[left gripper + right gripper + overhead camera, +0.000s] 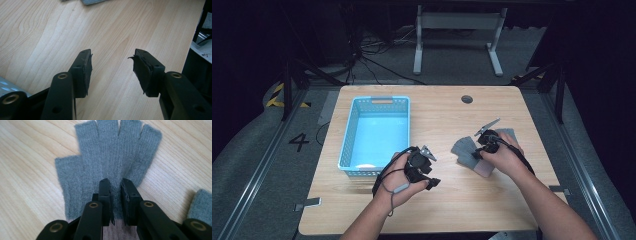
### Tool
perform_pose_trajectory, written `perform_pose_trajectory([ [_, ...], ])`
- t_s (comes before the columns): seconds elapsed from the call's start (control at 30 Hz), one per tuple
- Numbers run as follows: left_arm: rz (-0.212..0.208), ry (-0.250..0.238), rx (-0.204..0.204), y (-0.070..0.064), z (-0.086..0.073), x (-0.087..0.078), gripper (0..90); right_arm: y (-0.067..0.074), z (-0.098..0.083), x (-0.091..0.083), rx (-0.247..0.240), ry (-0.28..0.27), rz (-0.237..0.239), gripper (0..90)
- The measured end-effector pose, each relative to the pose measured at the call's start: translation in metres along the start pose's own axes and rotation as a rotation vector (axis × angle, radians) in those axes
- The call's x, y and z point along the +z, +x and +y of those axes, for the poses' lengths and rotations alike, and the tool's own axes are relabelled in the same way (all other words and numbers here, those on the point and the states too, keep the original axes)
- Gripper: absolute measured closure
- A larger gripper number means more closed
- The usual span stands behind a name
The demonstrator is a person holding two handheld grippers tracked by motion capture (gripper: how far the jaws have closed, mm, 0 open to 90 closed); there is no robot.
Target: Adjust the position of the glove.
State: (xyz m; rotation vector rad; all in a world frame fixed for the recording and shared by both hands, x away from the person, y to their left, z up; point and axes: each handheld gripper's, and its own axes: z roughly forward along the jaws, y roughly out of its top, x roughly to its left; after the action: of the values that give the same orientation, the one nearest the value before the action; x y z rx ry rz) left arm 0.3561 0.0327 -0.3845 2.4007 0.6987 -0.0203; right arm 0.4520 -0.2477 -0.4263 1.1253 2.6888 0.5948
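The right tongs pinch the grey glove near the bench's right edge, the left tongs hang released, and the blue basket appears empty, so seemingly nothing is stowed.

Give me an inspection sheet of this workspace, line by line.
Surface: wooden table, light grain, round dark hole near the far edge.
Job's things: grey fingerless glove lying flat; second grey glove beside it; blue basket at the left, looks empty.
Clutter: nothing seen.
Grippers: left tool open over bare wood, holding nothing; right tool nearly closed, low over the flat glove, grasp not confirmed.
Cables: a cable trails from each tool along the forearms; loose cables on the floor beyond the table.
Surroundings: grey carpet, white frame legs behind, floor marking "4", yellow-black tape at the left.
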Motion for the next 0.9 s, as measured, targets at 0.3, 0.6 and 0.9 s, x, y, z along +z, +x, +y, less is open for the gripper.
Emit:
perform_pose_trajectory([
  [0.3,0.000,-0.004,0.001,0.000,0.000,0.001,50.0,0.010,-0.001,-0.022,-0.039,-0.045,0.016,79.7],
  [0.6,-0.003,0.002,0.009,-0.001,0.003,0.003,50.0,0.031,-0.007,-0.045,-0.114,-0.079,0.071,78.8],
  [0.9,-0.008,0.008,0.014,-0.001,0.004,0.003,50.0,0.046,-0.014,-0.046,-0.223,-0.056,0.121,78.4],
])
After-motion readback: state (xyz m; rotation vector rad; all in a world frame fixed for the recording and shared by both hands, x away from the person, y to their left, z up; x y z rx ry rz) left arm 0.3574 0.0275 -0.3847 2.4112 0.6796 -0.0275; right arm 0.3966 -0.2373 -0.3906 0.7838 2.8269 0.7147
